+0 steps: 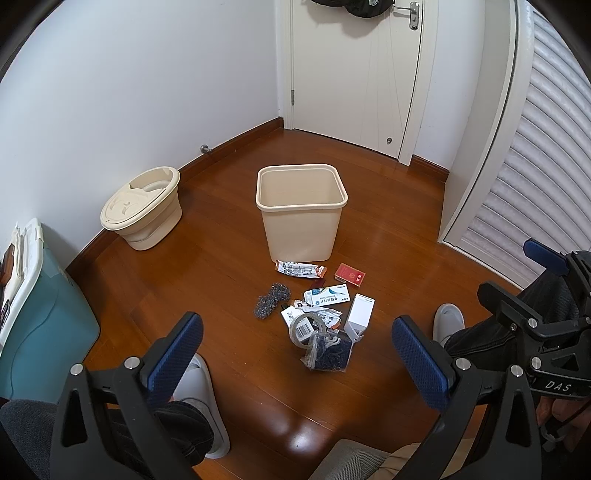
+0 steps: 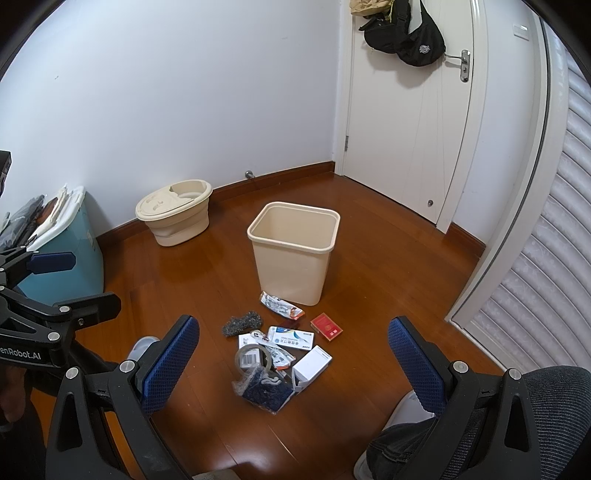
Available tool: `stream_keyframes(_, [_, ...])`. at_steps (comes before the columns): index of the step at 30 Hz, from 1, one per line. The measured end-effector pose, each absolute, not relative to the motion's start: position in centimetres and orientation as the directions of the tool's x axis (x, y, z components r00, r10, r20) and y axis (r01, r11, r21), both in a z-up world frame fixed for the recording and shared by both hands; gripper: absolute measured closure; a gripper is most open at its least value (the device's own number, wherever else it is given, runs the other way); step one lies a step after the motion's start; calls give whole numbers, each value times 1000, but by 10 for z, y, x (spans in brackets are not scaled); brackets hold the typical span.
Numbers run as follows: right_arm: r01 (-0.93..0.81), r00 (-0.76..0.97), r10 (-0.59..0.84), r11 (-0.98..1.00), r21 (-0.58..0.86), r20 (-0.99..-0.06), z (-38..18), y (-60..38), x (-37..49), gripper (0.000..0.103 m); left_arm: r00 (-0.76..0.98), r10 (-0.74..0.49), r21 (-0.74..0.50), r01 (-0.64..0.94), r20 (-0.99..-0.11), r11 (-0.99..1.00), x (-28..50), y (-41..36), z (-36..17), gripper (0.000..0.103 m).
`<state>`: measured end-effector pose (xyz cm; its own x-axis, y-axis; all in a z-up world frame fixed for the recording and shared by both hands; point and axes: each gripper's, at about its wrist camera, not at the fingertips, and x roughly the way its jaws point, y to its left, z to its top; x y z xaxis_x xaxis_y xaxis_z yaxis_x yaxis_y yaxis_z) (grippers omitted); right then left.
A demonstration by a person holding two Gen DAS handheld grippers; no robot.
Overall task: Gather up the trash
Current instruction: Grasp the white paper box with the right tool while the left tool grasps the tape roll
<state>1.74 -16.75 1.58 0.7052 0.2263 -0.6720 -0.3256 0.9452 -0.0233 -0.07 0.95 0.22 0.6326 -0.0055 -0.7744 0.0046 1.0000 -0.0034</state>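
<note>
A beige trash bin (image 1: 301, 218) (image 2: 293, 254) stands upright on the wooden floor. In front of it lies a pile of trash: a silver snack wrapper (image 1: 300, 269) (image 2: 280, 305), a red packet (image 1: 349, 274) (image 2: 326, 326), a grey scouring pad (image 1: 271, 299) (image 2: 241, 323), a blue and white box (image 1: 327, 296) (image 2: 291, 338), a white box (image 1: 360, 312) (image 2: 312, 363), a tape roll (image 1: 303, 328) (image 2: 252, 357) and a dark bag (image 1: 328, 352) (image 2: 265, 391). My left gripper (image 1: 297, 365) is open and empty, above the floor short of the pile. My right gripper (image 2: 293, 363) is open and empty too.
A beige mop bucket (image 1: 142, 208) (image 2: 173, 210) sits by the left wall. A teal storage box (image 1: 40, 314) (image 2: 62, 254) stands at the left. A white door (image 1: 354, 74) with a black bag (image 2: 406, 33) hung on it is behind. A louvred closet door (image 1: 517, 155) is at right. The person's slippered feet (image 1: 201, 398) (image 1: 447, 321) flank the pile.
</note>
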Motion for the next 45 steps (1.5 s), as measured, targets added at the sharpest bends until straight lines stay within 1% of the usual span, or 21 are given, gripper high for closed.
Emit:
stream_keyframes(8, [-321,700,234,947,-4,-675,14,-166,19,0,633,-9,-12,-1,-774,1000,-2,12,0,0])
stream_keyframes(11, [-315,696,235,949,5,-678,17,-165,21,0,627,-30,-41,-3,-779,999,-1,19,0,0])
stream_keyframes(14, [-334,696,234,943,-17,-678,27,-163,22,0,619,-61,-75,4,-783,997,3,29,-1,0])
stream_keyframes(17, [-383,693,235,921,-72,-682,41,-159,29,0,616,-99,-126,0,-781,992,9,40,1,0])
stream_keyframes(19, [-427,667,241,899,-96,-705,49,-154,44,0,614,-93,-123,-7,-784,992,16,44,3,0])
stream_keyframes(21, [-490,601,268,868,-83,-753,53,-148,68,0,592,-51,-73,-13,-805,997,30,44,-1,0])
stream_keyframes(23, [-529,535,276,846,-62,-799,49,-141,95,0,561,-22,-49,-33,-828,998,47,47,-8,0])
stream_keyframes(25, [-553,450,262,833,-36,-854,36,-132,129,0,516,8,-44,-89,-857,995,69,53,-22,0])
stream_keyframes(28, [-517,331,235,856,32,-914,-2,-126,186,0,462,22,-97,-232,-887,968,96,64,-60,0])
stream_keyframes(30, [-422,258,214,902,90,-942,-47,-127,223,0,423,22,-123,-313,-906,942,104,67,-97,0])
stream_keyframes(32, [-313,182,169,944,106,-969,-97,-131,249,0,324,-20,-155,-396,-946,905,113,64,-154,0])
stream_keyframes(33, [-233,121,147,966,116,-982,-134,-136,262,0,273,-54,-170,-424,-960,889,115,60,-186,0])
stream_keyframes(34, [-154,70,132,981,120,-989,-168,-141,271,0,234,-62,-162,-435,-970,886,114,54,-209,0])
stream_keyframes(36, [-37,1,119,992,119,-993,-218,-149,282,0,141,-51,-109,-442,-989,890,114,44,-253,0])
stream_keyframes(38, [58,-1,108,992,108,-994,-257,-159,279,0,43,-53,-66,-450,-998,891,110,39,-294,0])
stream_keyframes(41, [163,-27,119,980,113,-993,-300,-163,258,0,-49,-45,-14,-504,-998,864,101,55,-333,0])
stream_keyframes(43, [232,-81,147,965,124,-986,-338,-167,244,0,-77,-72,-17,-557,-994,830,98,67,-348,0])
stream_keyframes(45, [257,-119,119,963,85,-986,-360,-169,246,0,-82,-82,-18,-591,-993,806,97,73,-362,0])
